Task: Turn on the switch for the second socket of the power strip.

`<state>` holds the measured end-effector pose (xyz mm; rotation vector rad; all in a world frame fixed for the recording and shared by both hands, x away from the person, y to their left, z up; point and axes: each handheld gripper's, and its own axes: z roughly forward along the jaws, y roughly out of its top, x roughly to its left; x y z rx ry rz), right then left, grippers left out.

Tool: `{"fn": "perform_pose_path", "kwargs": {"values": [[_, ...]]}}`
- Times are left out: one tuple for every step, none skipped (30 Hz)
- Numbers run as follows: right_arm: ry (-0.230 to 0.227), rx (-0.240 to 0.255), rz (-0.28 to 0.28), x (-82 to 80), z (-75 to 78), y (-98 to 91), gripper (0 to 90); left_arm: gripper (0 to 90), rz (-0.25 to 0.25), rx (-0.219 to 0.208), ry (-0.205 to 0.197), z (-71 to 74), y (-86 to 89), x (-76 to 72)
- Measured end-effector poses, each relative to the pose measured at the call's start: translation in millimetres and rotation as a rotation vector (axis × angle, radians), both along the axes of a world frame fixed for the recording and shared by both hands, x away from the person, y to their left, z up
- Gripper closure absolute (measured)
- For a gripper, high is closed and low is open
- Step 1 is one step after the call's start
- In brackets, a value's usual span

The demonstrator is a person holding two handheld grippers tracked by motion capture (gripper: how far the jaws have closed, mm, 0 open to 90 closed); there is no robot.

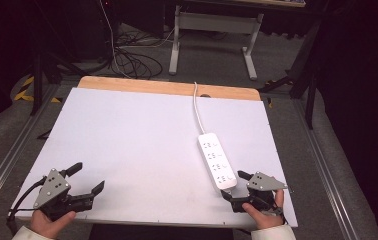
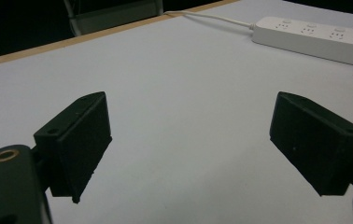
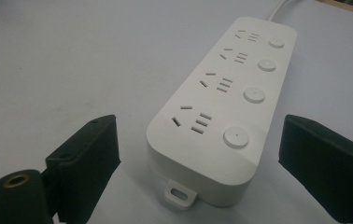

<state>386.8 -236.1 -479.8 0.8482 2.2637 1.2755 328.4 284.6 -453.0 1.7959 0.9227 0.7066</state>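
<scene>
Two grippers, both w/ jaws spread wide, neither holding anything. Right gripper [image 1: 237,186] sits at the near end of the white power strip [image 1: 217,160], jaws flanking it but not yet touching. Strip lies flat on the tabletop [image 1: 127,140], right of centre, cord [image 1: 197,112] running to the far edge. Left gripper [image 1: 88,178] idles near-left, well apart. Judgement: approach done; grasp and whatever move follows are left.

- One white power strip [image 1: 217,161] is lying on the surface [image 1: 127,145], showing four sockets and four round buttons.
- One white cord [image 1: 197,112] is trailing from it.
- Two claws are resting near the front edge: the left claw [image 1: 88,178] and the right claw [image 1: 234,186].
</scene>
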Motion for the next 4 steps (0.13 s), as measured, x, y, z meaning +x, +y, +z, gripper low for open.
{"fn": "perform_pose_path", "kwargs": {"values": [[0.000, 0.001, 0.000, 0.1, 0.1, -0.1, 12.2, 13.1, -0.001, 0.000, -0.001, -0.1, 0.0, 0.2], [0.000, 0.001, 0.001, 0.1, 0.3, -0.2, 12.3, 13.0, -0.001, -0.001, -0.002, -0.2, 0.0, 0.2], [0.000, 0.002, 0.002, 0.1, 0.4, -0.2, 12.4, 13.0, -0.001, -0.001, -0.004, -0.4, -0.1, 0.3], [0.004, 0.001, 0.000, 0.1, 0.5, -0.6, 12.5, 13.0, 0.000, -0.001, -0.006, -0.7, -0.4, 0.4]]}}
